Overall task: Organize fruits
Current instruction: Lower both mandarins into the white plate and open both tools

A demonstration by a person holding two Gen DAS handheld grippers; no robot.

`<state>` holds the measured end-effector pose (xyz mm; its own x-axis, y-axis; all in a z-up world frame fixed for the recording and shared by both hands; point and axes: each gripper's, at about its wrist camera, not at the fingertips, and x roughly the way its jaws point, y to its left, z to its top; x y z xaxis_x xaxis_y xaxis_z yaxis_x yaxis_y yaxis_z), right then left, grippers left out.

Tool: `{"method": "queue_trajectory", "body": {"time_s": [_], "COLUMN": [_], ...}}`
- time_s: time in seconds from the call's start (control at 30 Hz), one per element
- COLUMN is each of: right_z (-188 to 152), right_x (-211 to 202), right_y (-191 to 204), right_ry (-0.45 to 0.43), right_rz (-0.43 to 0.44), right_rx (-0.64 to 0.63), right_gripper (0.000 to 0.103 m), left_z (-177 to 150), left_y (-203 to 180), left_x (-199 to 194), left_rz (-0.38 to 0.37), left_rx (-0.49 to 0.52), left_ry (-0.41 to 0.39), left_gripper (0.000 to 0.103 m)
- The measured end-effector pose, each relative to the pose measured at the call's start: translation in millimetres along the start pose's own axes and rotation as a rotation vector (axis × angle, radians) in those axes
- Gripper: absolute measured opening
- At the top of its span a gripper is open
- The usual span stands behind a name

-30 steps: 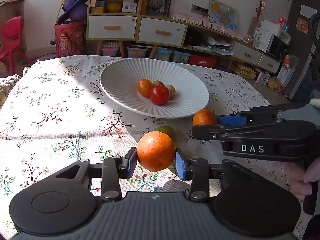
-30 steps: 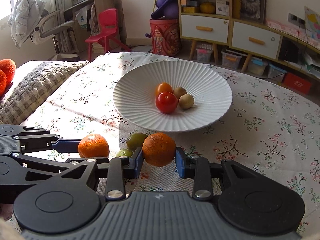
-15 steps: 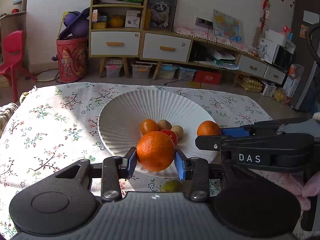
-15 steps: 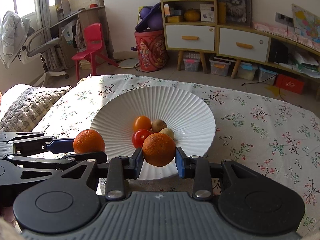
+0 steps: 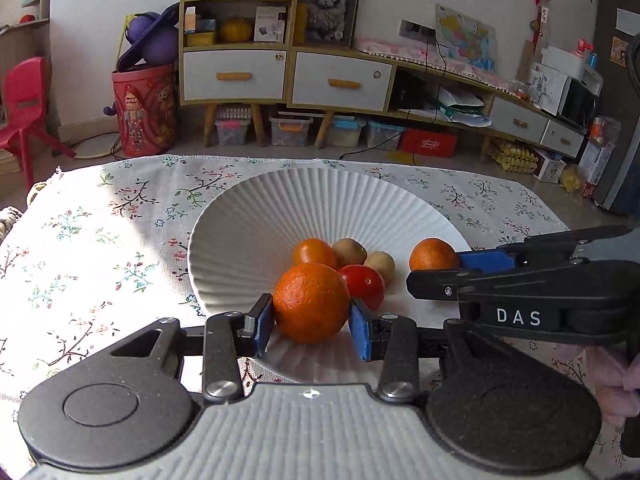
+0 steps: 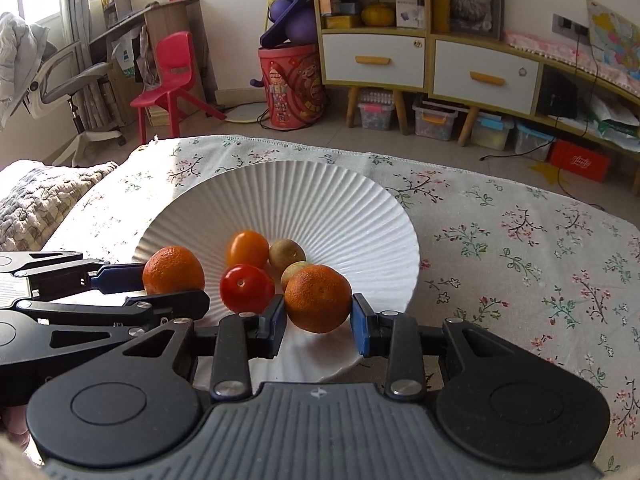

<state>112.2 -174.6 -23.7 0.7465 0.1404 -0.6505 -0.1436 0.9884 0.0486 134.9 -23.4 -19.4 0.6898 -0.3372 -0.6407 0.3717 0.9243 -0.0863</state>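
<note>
Left wrist and right wrist views: 2 oranges held over the plate

Left wrist view shows the desk (image 5: 100, 248) under a floral cloth, with the ribbed white plate (image 5: 248, 232) lying on it. Over the plate's near side the left gripper (image 5: 311, 320) holds an orange (image 5: 311, 302), its 2 blue fingers (image 5: 262, 322) pressing on either flank of the fruit. To the right, the right gripper (image 5: 460, 268) reaches in from the side, holding a second orange (image 5: 432, 254) over the plate's right rim.

Right wrist view shows that second orange (image 6: 318, 298) clamped between the right gripper's (image 6: 318, 320) blue fingers (image 6: 358, 330) above the plate's (image 6: 280, 192) near part, while the left gripper (image 6: 136, 284) comes in from the left with its own orange (image 6: 173, 270).

In the plate's hollow lie 4 small fruits close together: a red tomato (image 6: 246, 288), an orange tomato (image 6: 247, 249) and 2 brownish-green round fruits (image 6: 286, 255).
</note>
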Motion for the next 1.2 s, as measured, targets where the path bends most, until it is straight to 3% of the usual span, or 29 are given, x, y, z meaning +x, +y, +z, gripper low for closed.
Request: {"method": "queue_trajectory", "body": {"time_s": [0.53,0.8,0.93,1.2], "right_z": [-1,-1,-1,-11], "right_x": [-5,-21,-28,-38], "right_y": [0,1,1,5], "right_ry": [-0.005,-0.037,-0.047,-0.051], "right_rz": [0.016,0.016,0.007,-0.003], "right_rx": [0.015,0.035,0.031,0.007], "right_gripper": [0.035,0.054,0.059,0.067], "left_z": [4,6,3,-7], "left_y": [1,2,4,6], "left_x": [-4,-20,-27,-40], "left_rz": [0.008,0.007,0.012,0.026], "left_rx": [-0.011,-0.047,-0.049,-0.034], "left_ry": [-0.007,-0.035,-0.042,-0.034], "left_gripper": [0.027,0.04,0.052,0.058]}}
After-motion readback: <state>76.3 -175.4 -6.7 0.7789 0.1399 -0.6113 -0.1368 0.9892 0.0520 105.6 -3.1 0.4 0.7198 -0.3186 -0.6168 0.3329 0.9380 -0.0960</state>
